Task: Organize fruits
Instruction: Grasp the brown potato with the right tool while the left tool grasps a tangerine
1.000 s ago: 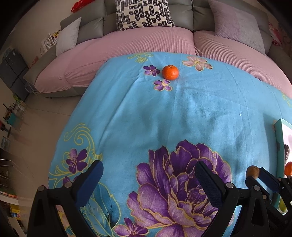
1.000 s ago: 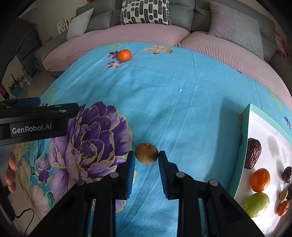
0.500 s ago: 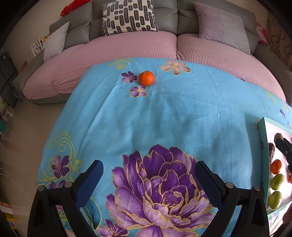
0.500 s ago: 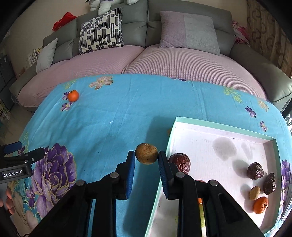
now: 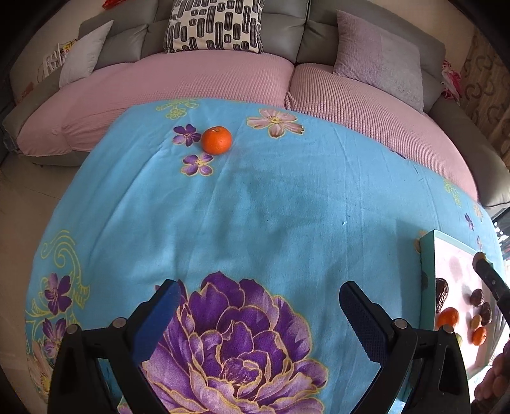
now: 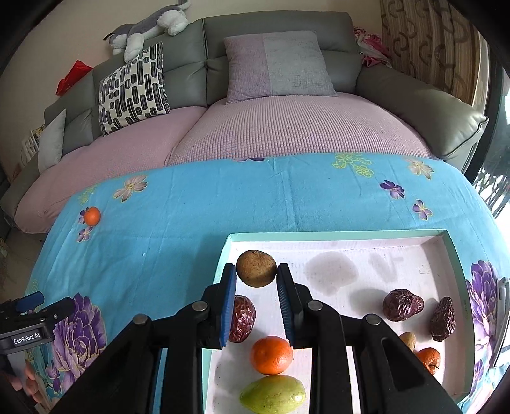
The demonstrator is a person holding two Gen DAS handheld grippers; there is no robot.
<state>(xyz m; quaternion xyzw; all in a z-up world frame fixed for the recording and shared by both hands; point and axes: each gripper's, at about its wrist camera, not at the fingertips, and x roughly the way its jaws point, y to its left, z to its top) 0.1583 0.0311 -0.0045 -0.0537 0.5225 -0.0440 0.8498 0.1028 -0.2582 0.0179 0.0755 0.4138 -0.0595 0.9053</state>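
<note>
R gripper clenched on brown fruit mid-frame above white tray, L gripper jaws spread w/ nothing between, lower frame, orange on blue cloth upper left.

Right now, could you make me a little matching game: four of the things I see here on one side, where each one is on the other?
Things:
1. brown round fruit
2. lone orange
3. green fruit
4. plush toy

Places:
A. on top of the sofa back
B. lying in the tray, near edge
C. between the right gripper fingers, over the tray
D. on the blue cloth, far side

Pairs: 1-C, 2-D, 3-B, 4-A
</note>
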